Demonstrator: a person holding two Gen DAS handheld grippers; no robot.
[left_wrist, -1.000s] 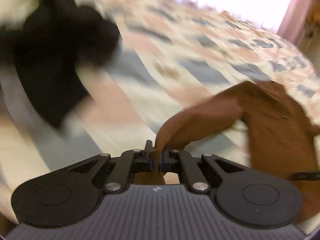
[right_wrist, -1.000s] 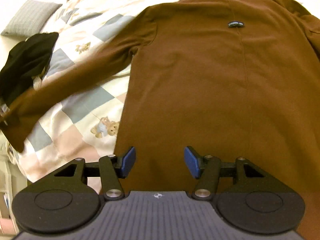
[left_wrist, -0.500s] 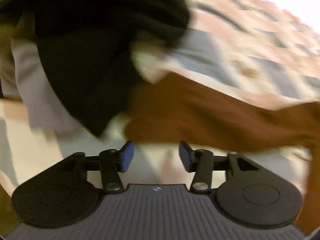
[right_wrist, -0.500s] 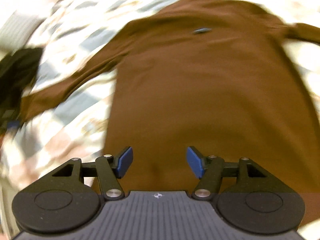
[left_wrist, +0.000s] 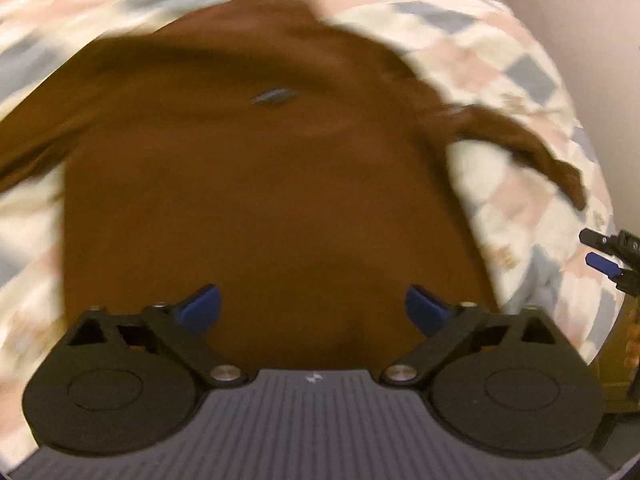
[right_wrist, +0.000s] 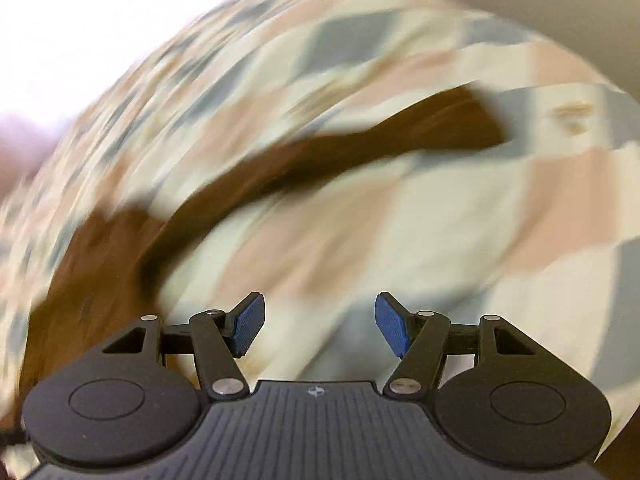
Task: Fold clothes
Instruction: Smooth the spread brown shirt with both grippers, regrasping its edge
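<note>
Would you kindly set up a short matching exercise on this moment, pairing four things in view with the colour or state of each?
Things:
1. left gripper
2. shirt
3. quilt
4. shirt label

Colour or state:
A. patchwork of cream, pink and grey-blue squares
B. brown, spread flat with sleeves out
C. small dark patch near the collar
D. open, nothing between its fingers

Pairs: 1-D, 2-B, 3-A, 4-C

Both the left gripper (left_wrist: 313, 307) and right gripper (right_wrist: 320, 324) have black linkage arms, silver screws, blue ribbed fingertips (right_wrist: 249, 325) and grey ridged bodies.
</note>
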